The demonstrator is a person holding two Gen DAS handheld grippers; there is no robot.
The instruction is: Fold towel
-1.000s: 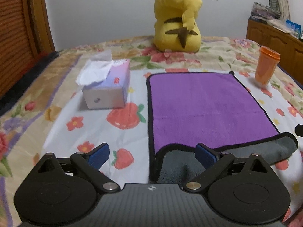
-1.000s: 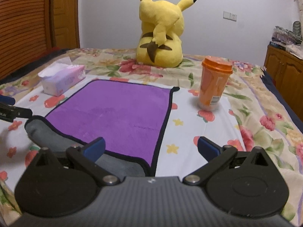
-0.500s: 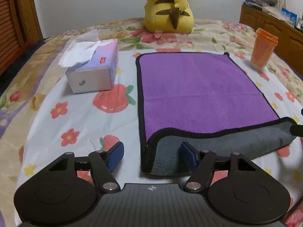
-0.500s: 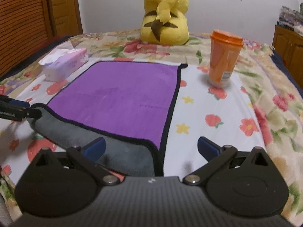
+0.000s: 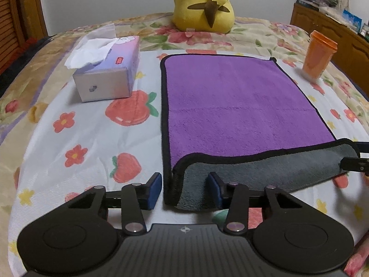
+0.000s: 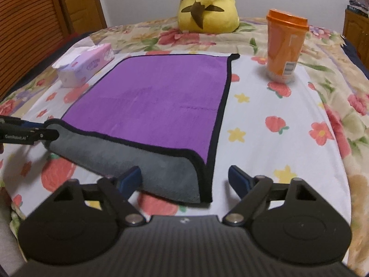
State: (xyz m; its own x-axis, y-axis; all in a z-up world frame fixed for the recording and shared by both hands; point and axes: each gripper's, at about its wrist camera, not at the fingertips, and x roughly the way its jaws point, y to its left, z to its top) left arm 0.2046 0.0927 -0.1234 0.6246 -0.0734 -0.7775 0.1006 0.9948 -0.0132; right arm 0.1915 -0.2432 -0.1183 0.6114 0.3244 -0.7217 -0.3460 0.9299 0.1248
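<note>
A floral bedspread [image 5: 69, 138] is spread over the bed. A tissue box [image 5: 108, 73] is set on it, with a white tissue pulled up from its top. A yellow plush toy [image 5: 205, 7] is seated at the far side, and an orange lidded cup [image 6: 284, 48] is stood upright. A wooden cabinet [image 5: 332, 32] is seen beyond.

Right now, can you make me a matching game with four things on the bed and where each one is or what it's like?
Things:
1. towel
2. tissue box
3. orange cup
4. yellow plush toy

Descriptions:
A. sits at the far end of the bed, its back to the cameras
B. stands upright, right of the towel
C. purple on top, near edge turned over showing grey
D. lies left of the towel, white tissue sticking out

Pairs: 1-C, 2-D, 3-B, 4-A
</note>
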